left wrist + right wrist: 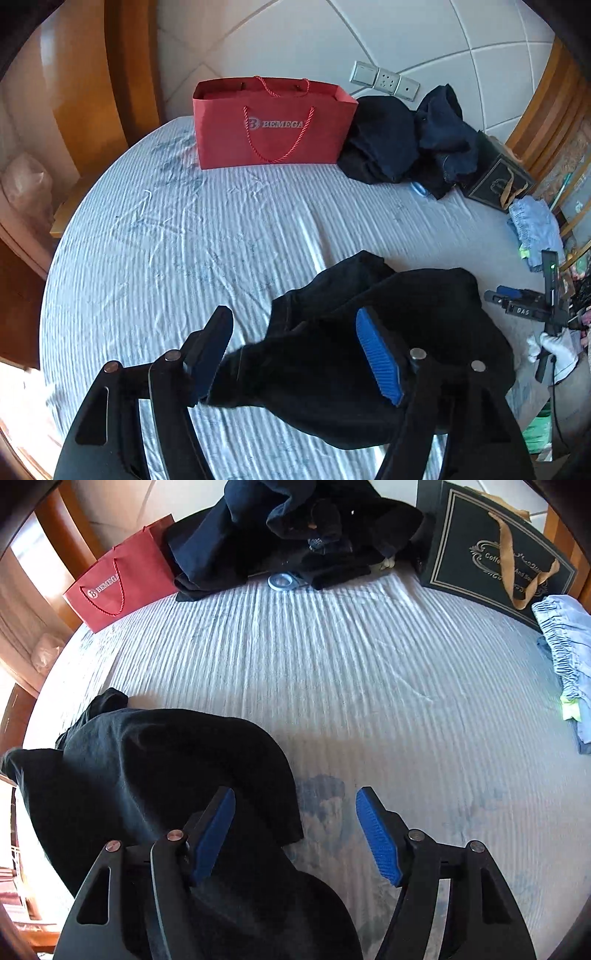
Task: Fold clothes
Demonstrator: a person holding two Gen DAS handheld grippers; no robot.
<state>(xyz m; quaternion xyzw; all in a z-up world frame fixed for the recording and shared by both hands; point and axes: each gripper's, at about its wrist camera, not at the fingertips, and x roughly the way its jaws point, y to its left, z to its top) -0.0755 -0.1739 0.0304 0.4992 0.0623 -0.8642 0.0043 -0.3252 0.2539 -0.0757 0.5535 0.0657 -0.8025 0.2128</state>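
Far left: red paper gift bag (273, 125) stands on the striped pale-blue bed sheet (184, 240).
Near centre: crumpled black garment (369, 332) lies on the bed.
Left gripper (295, 354): jaws apart, garment between, unpinched.
Right gripper (295, 834): jaws apart, gripping nothing, over the garment's right edge.
Far right: dark clothes pile (406, 147).

We see our right gripper (295, 834) with jaws apart above the bed (369, 686), a black garment (155, 775) lying under its left finger and nothing pinched. Far off sit a red bag (118, 587), dark clothes (288, 528), a black bag (491, 550) and a blue garment (569, 646).
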